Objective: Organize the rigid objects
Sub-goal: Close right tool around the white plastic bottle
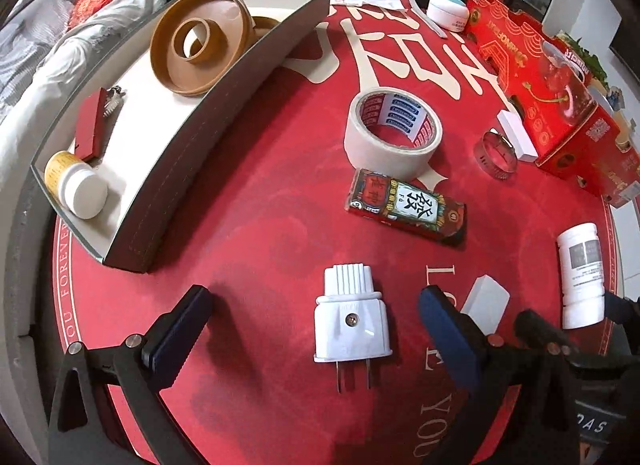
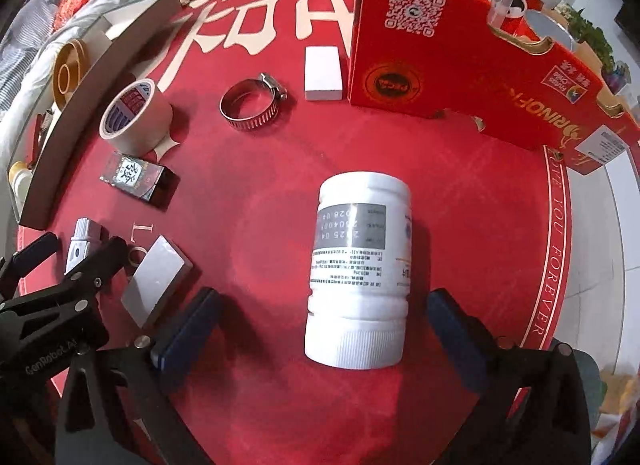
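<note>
A white two-pin plug [image 1: 352, 321] lies flat on the red mat, between the spread fingers of my left gripper [image 1: 316, 305], which is open; the pads stand apart from it. In the right wrist view a white pill bottle [image 2: 360, 277] lies on its side with its ribbed cap toward the camera. My right gripper [image 2: 324, 297] is open around it, with both pads clear of its sides. A grey tray [image 1: 188, 161] at the left holds a brown reel [image 1: 200, 41], a red box [image 1: 92, 125] and a small yellow bottle [image 1: 76, 185].
Loose on the mat lie a masking tape roll [image 1: 392, 133], a patterned small box [image 1: 404, 205], a metal hose clamp [image 2: 252, 105] and white blocks [image 2: 322, 73] [image 2: 156, 281]. A tall red gift box [image 2: 460, 65] stands at the back right. The table edge curves close on the right.
</note>
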The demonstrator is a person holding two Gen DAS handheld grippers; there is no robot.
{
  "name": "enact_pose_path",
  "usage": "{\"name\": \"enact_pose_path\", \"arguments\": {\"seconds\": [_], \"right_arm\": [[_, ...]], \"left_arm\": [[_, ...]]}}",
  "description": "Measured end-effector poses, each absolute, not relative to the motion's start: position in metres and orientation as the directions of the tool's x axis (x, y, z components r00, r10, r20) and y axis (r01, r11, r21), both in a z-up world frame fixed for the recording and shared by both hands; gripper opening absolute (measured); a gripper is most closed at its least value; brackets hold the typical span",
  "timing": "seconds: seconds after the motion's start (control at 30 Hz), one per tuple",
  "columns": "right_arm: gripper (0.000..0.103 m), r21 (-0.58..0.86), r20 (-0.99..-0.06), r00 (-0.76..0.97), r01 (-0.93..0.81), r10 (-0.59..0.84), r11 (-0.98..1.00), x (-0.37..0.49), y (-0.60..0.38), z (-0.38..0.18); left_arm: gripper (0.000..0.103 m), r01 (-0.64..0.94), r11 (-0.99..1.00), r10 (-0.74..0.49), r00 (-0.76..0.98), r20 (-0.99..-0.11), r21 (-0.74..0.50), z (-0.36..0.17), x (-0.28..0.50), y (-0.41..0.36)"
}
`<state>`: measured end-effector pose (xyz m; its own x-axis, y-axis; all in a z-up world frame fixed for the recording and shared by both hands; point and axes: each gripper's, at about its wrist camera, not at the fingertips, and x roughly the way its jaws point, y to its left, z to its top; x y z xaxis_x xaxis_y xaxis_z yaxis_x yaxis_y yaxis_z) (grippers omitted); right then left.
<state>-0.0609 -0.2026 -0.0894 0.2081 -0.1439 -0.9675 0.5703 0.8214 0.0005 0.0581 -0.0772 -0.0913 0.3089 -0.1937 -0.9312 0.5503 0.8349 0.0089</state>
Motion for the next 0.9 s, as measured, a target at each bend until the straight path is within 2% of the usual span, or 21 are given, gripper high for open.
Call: {"name": "enact_pose_path", "arguments": {"seconds": [0.43, 0.9], "right_arm": [[0.103, -0.002, -0.934, 0.292, 0.569, -0.204, 0.822, -0.090, -0.185, -0.083], [0.103, -0.007, -0.960, 0.229, 0.558, -0.161, 0.830, -0.069, -0.199, -0.088]], "left_arm": [[0.103, 0.520, 0.854, -0.176, 0.307, -0.935, 0.010, -0.092, 0.059, -0.081], [0.103, 0.502, 0.865, -0.160, 0.291, -0.943, 0.008, -0.092, 0.062, -0.082]]}}
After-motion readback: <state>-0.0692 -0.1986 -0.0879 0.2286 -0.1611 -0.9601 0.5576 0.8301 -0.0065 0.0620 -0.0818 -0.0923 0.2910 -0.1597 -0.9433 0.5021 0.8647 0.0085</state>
